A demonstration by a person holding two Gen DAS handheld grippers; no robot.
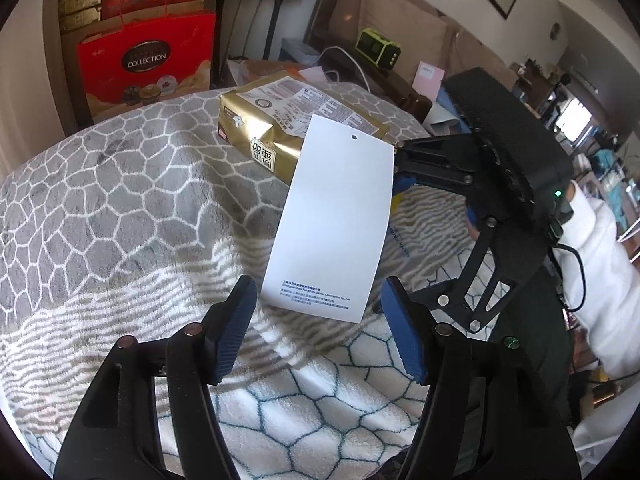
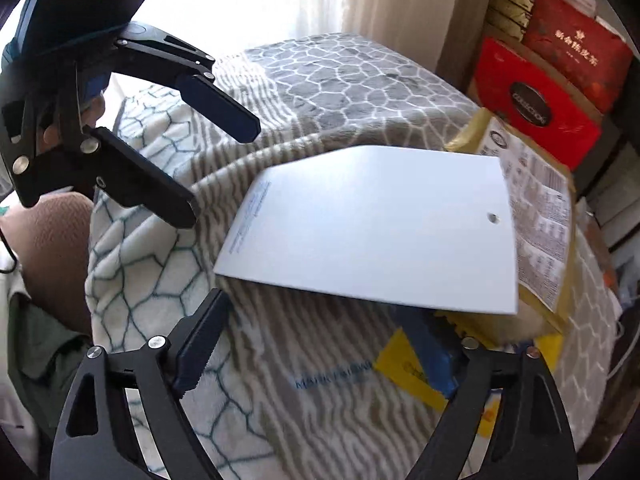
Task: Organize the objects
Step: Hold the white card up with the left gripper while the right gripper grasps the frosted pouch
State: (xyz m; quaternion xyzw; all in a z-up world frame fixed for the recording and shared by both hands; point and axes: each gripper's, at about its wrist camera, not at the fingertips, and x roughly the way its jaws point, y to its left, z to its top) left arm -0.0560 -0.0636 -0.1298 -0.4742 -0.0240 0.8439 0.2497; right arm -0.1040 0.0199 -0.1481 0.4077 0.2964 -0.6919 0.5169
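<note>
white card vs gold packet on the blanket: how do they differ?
The white card is flat, thin and nearly blank, with a punched hole and a little small print; the gold packet is bulky, shiny and creased, and covered in printed labels. The card lies partly over the packet, tilted up at that end; the packet lies flat on the blanket, farther from the left gripper. Both lie loose, in neither gripper.

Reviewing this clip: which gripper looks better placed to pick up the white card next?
Probably the left gripper: it is open, with the white card's near edge just ahead between its fingers. The right gripper sits beside the card, by the gold packet.
</note>
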